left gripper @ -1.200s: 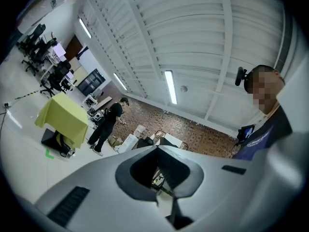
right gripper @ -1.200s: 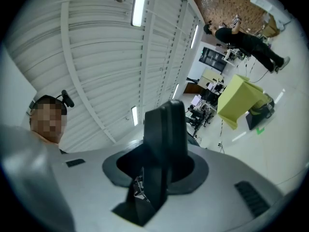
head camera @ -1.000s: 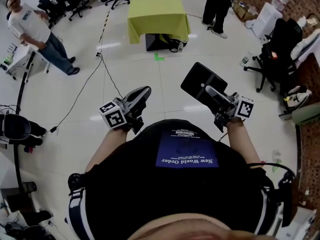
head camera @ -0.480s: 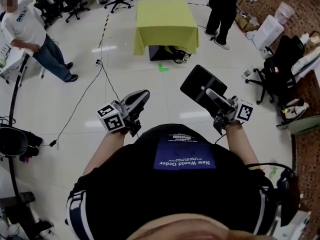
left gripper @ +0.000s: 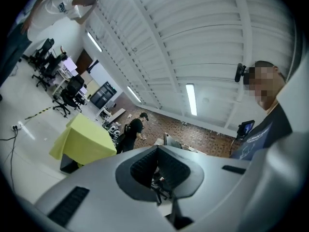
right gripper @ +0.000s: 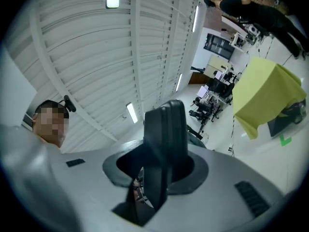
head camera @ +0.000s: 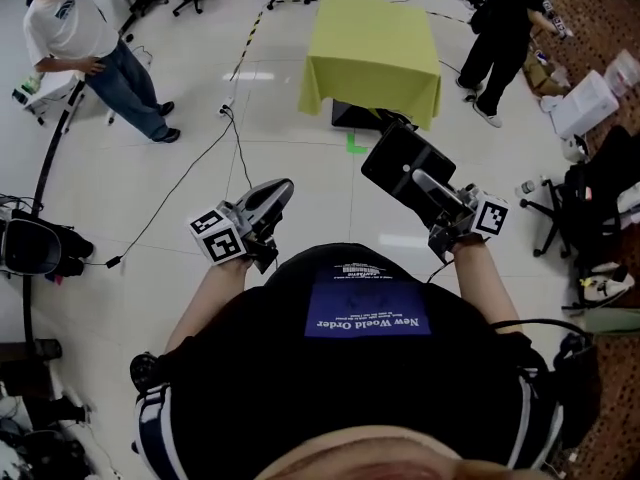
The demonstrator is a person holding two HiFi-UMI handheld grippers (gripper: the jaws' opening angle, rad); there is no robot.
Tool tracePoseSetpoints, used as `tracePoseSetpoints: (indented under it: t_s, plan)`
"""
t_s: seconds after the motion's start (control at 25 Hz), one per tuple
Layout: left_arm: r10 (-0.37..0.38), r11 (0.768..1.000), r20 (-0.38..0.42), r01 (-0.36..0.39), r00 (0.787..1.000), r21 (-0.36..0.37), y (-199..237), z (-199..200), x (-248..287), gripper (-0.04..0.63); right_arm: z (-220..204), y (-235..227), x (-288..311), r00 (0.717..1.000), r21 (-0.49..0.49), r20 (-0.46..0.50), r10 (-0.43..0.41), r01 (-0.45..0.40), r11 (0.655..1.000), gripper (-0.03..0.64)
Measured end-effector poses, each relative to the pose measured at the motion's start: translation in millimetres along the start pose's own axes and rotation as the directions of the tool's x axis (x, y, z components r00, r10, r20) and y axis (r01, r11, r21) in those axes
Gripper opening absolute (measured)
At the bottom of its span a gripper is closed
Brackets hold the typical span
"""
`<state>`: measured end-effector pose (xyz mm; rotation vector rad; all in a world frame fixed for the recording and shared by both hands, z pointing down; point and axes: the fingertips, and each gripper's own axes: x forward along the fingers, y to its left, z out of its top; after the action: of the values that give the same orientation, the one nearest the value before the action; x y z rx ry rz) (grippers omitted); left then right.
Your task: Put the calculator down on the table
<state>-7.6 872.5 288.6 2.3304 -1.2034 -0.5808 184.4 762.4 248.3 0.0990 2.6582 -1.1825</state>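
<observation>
Open floor (head camera: 130, 178) lies left of and before the yellow-draped counter (head camera: 372, 48). Your left tongs (head camera: 283, 186) are pressed together and empty, short of the counter. Your right tongs (head camera: 425, 182) clamp the calculator (head camera: 395, 158), held up just short of its front edge.

The desk (head camera: 372, 53) is covered in yellow-green cloth. Just before the desk, a small green mark (head camera: 356, 145) is seen on the glossy white floor (head camera: 300, 168). Left of the desk a person (head camera: 85, 43) is dressed in white and blue; right of it another person (head camera: 505, 28) in black. The calculator (head camera: 395, 158) is black. The left tool (head camera: 285, 190) and right tool (head camera: 422, 180) are grey, with black-and-white square markers.
</observation>
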Motion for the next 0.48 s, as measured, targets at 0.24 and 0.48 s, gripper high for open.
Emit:
tracePoseSetpoints:
  t_s: [0.24,0.48]
  plan:
    - [0.047,0.999,0.061,-0.047,0.997,0.0,20.3,20.0,92.1,0.006,86.7,-60.2,-9.0,0.996,0.008,-0.07,0.06,-0.059,0.998,0.117]
    - [0.057,0.998,0.022,-0.057,0.998,0.007,46.5,30.5,157.5,0.006,135.8,-116.4,-15.1,0.996,0.033,-0.051,0.067,-0.065,0.997,0.117]
